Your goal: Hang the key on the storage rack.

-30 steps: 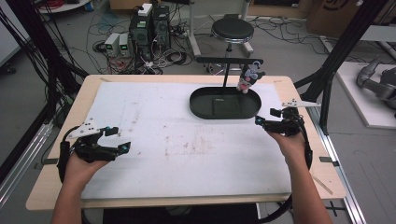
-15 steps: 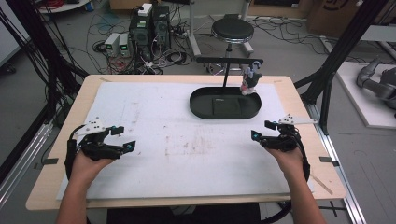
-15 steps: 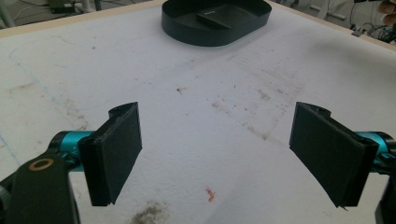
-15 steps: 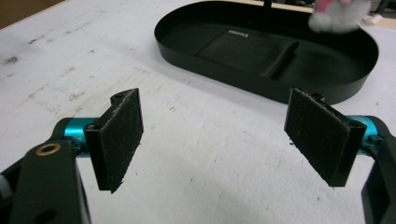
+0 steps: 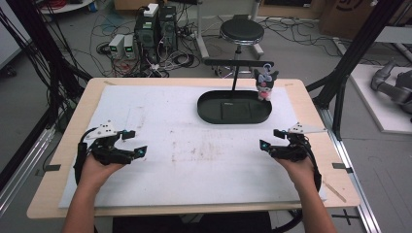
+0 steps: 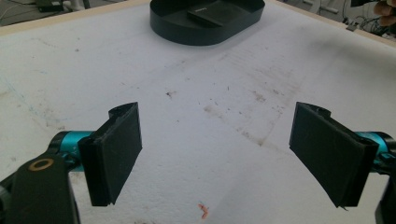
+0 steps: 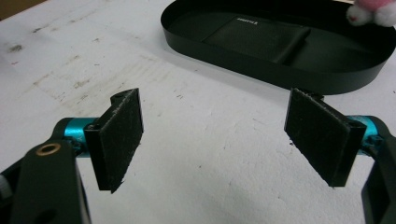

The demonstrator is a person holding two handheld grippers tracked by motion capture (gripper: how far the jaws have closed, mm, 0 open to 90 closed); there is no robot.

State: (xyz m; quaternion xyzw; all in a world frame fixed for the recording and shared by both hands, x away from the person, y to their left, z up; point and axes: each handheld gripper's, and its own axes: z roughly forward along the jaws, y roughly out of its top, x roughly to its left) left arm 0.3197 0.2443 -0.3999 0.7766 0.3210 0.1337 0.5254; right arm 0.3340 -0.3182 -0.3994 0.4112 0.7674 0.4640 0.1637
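A black oval tray stands at the back middle of the white mat, seen too as the tray and the tray. A small plush toy hangs from a black stand over the tray's right end; its pink-white feet show at the top right of the right gripper view. My left gripper is open over the mat's left side, nothing between its pads. My right gripper is open over the mat's right side, also holding nothing, pads wide apart.
The white mat is stained and covers most of a wooden table. A black T-shaped stand rises behind the tray. Beyond the table are a stool, cables and computer boxes on the floor.
Both hands have drawn back toward the near edge of the table. The right gripper moved away from the tray's right end; the plush toy stays hanging on the stand.
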